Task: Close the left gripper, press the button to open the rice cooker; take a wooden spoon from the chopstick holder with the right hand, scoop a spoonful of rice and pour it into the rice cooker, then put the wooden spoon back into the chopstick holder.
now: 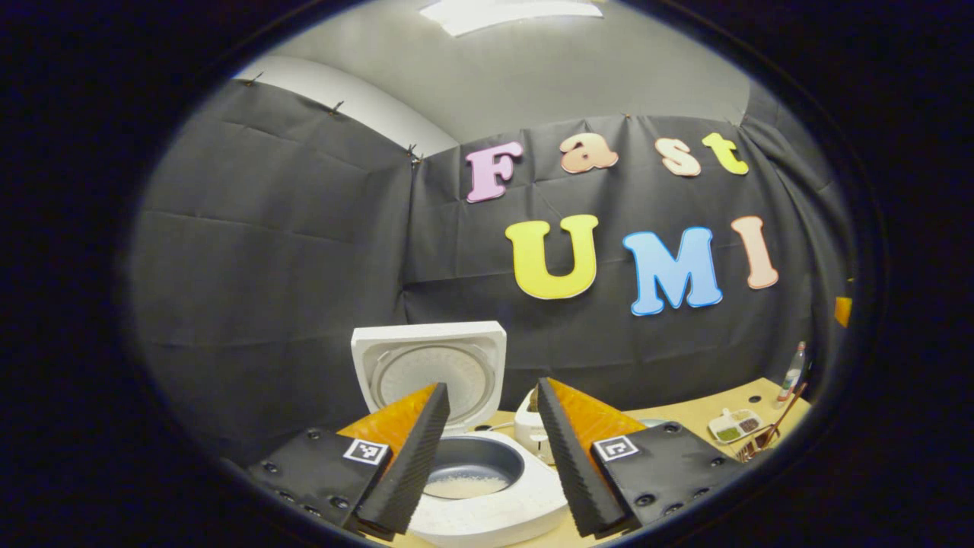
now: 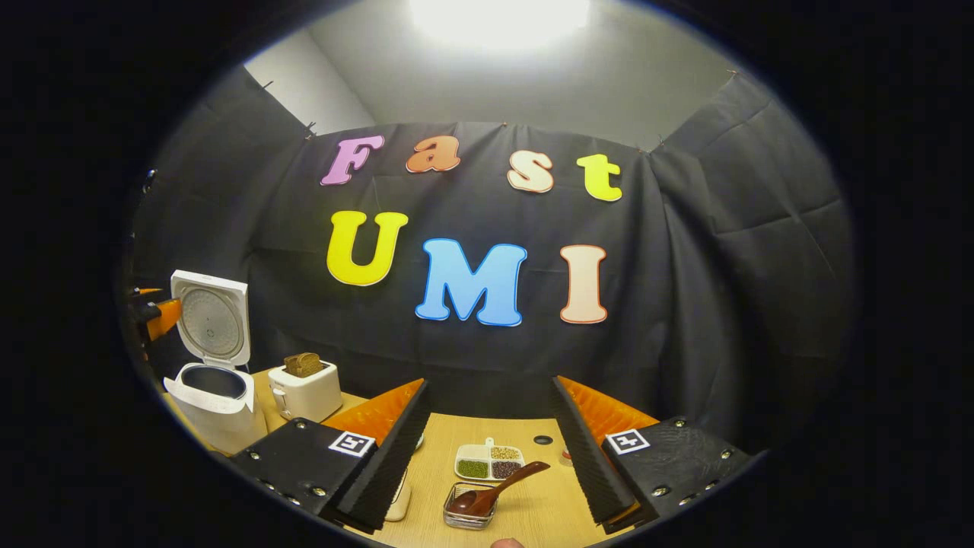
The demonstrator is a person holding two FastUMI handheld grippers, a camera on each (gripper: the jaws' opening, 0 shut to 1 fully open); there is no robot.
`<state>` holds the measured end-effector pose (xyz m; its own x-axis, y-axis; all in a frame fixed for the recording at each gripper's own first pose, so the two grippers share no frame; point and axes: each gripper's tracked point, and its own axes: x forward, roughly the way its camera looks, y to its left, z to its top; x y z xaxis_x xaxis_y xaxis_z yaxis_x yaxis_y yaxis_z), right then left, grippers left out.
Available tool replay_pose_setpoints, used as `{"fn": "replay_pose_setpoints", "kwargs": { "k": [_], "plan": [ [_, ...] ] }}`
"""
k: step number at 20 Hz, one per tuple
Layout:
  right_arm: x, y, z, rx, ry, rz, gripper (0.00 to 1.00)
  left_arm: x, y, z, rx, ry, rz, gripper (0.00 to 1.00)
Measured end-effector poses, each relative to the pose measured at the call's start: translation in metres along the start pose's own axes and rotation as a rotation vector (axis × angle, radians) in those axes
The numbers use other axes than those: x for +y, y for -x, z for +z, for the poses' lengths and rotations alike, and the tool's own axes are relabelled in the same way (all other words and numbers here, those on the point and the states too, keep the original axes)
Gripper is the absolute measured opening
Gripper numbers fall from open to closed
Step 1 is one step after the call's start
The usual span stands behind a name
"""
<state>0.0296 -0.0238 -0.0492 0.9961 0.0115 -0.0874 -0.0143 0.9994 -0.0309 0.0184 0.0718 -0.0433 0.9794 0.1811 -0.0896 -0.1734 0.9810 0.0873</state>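
**Rice cooker open, spoon resting in its holder, both grippers empty**

The light wooden table [image 2: 525, 517] runs back to the booth's black cloth wall. At its left end in the right gripper view stands the white rice cooker [image 2: 217, 411], its square lid [image 2: 209, 320] tipped upright behind the dark inner pot. In the left gripper view the same cooker [image 1: 487, 495] sits directly under the fingers, and a shallow layer of white rice [image 1: 464, 483] covers part of the grey pot's bottom.

Just right of the cooker stands a small white toaster [image 2: 308, 392] with a slice of brown bread [image 2: 303, 364] poking from the top; it sits between the cooker and the rest of the table's items. Past it the tabletop is open out to the middle.

The left gripper [image 1: 491, 434] hangs above the cooker's mouth, its black ribbed fingers spread apart with nothing between them. The right gripper [image 2: 491, 449] is likewise spread wide and holds nothing, hovering above the table's near middle.

Between the right gripper's fingers, farther off, lies a white divided dish [image 2: 489, 462] with green, tan and dark grains in separate compartments. Nearer is the small clear rectangular holder [image 2: 468, 514], and the dark brown wooden spoon [image 2: 498, 487] rests bowl-down in it, handle slanting up to the right over its rim.
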Motion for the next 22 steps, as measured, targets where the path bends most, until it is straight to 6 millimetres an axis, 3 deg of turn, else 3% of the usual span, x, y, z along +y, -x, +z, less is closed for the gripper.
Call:
{"fn": "replay_pose_setpoints", "kwargs": {
  "k": [3, 4, 5, 6, 12, 22],
  "plan": [
    [-0.008, -0.017, -0.016, 0.026, -0.02, -0.011, 0.95, -0.003, 0.014, 0.016, -0.027, -0.005, 0.005, 1.0],
    [-0.012, -0.023, -0.022, 0.04, -0.024, -0.017, 0.95, -0.002, 0.017, 0.019, -0.037, -0.008, 0.007, 1.0],
    [-0.016, -0.03, -0.029, 0.053, -0.03, -0.023, 0.95, -0.001, 0.02, 0.024, -0.048, -0.01, 0.01, 0.92],
    [-0.02, -0.036, -0.037, 0.07, -0.042, -0.026, 0.95, -0.002, 0.024, 0.03, -0.058, -0.011, 0.01, 0.97],
    [-0.045, -0.07, -0.098, 0.207, -0.108, -0.079, 0.95, 0.017, 0.039, 0.035, -0.051, -0.026, 0.052, 0.97],
    [-0.052, -0.098, -0.18, 0.399, -0.192, -0.08, 0.95, 0.047, 0.064, 0.042, -0.044, -0.073, 0.133, 0.98]
  ]
}}
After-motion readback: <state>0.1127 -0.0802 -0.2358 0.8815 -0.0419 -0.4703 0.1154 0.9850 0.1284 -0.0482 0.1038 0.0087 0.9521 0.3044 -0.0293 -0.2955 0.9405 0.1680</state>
